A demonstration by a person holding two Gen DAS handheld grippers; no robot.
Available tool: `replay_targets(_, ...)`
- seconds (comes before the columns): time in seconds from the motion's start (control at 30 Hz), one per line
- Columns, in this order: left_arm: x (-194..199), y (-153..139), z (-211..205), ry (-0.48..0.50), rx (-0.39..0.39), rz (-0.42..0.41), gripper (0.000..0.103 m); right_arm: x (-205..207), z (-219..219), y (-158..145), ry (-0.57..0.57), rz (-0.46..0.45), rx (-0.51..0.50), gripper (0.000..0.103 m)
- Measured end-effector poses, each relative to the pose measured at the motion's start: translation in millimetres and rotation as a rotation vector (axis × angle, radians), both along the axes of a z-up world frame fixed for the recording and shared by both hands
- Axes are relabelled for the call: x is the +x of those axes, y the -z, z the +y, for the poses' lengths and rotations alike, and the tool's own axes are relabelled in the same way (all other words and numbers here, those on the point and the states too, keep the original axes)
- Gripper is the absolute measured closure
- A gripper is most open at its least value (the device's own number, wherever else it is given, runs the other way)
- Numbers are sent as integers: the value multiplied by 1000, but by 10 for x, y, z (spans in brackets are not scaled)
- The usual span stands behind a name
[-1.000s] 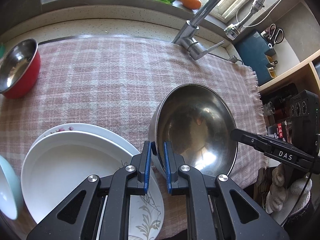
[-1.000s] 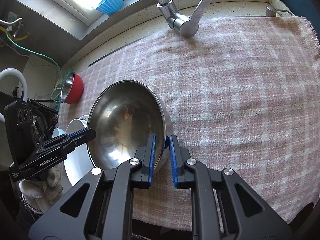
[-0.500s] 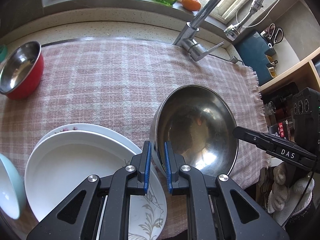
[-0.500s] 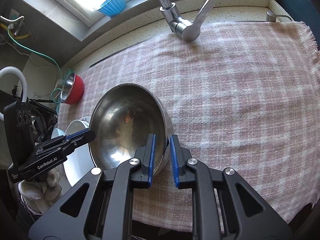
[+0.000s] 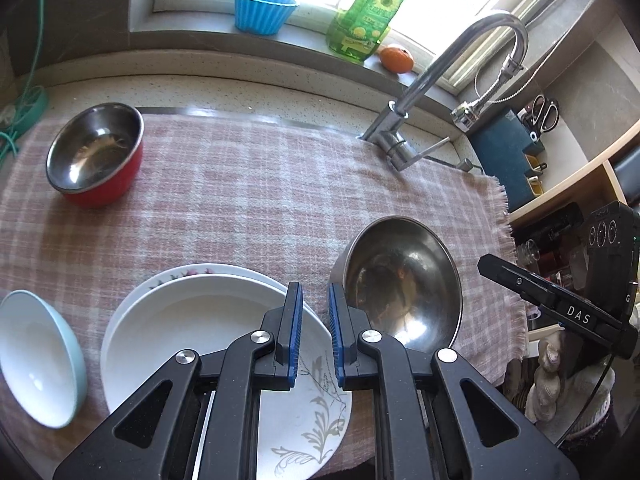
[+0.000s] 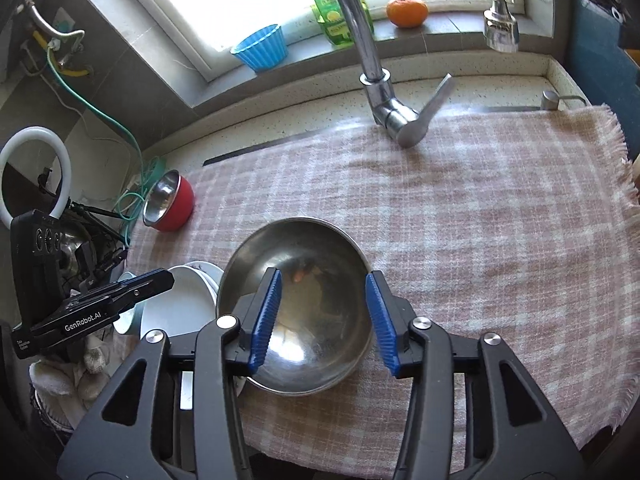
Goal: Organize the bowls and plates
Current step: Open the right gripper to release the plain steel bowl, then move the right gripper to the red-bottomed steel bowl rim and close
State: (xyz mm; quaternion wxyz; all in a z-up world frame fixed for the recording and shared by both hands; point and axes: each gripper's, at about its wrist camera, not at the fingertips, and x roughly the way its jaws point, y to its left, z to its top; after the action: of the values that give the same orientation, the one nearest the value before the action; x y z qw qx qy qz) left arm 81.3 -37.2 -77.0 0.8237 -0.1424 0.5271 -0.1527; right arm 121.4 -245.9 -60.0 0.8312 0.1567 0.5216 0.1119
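A large steel bowl (image 6: 298, 280) rests on the plaid cloth (image 6: 480, 220), leaning on the edge of the plates; it also shows in the left wrist view (image 5: 400, 280). My right gripper (image 6: 322, 312) is open above the bowl and holds nothing. My left gripper (image 5: 313, 330) is nearly shut and empty, just left of the bowl and over a stack of white plates (image 5: 192, 320). A red bowl (image 5: 96, 154) with a steel inside sits far left. A pale blue bowl (image 5: 36, 356) lies tilted at the left edge.
A chrome faucet (image 6: 376, 64) rises at the back of the cloth. On the windowsill stand a blue cup (image 5: 264, 10), a green bottle (image 5: 366, 16) and an orange (image 5: 396, 58). A dark blue holder (image 5: 506, 156) stands at the right.
My right gripper has opened and let go of the steel bowl's rim, and the bowl has settled onto the cloth. My left gripper has pulled back and up off the bowl's rim.
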Motion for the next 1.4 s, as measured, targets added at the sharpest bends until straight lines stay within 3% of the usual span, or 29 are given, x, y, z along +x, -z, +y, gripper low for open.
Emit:
replay_targets(0.4, -317, -168, 988, -197, -6, -48, 91, 25, 701, -333, -110, -147, 20, 46)
replay_targets(0.5, -397, -169, 1296, -262, -7, -49, 91, 44, 860, -378, -123, -181, 35, 37)
replay_targets(0.67, -523, -136, 1742, -352, -8, -41, 91, 135, 1148, -391, -168, -177, 55, 36)
replay_targets(1.03, -289, -114, 2244, -389, 17, -48, 91, 544, 1699, -217, -174, -55, 121, 36)
replay_targets(1.3, 381, 69, 2279, -321, 4, -1, 91, 1047, 1977, 123, -135, 69, 226, 56)
replay_targets(1.4, 627, 186, 2275, -307, -14, 37, 91, 1211, 2066, 259, -122, 109, 245, 60)
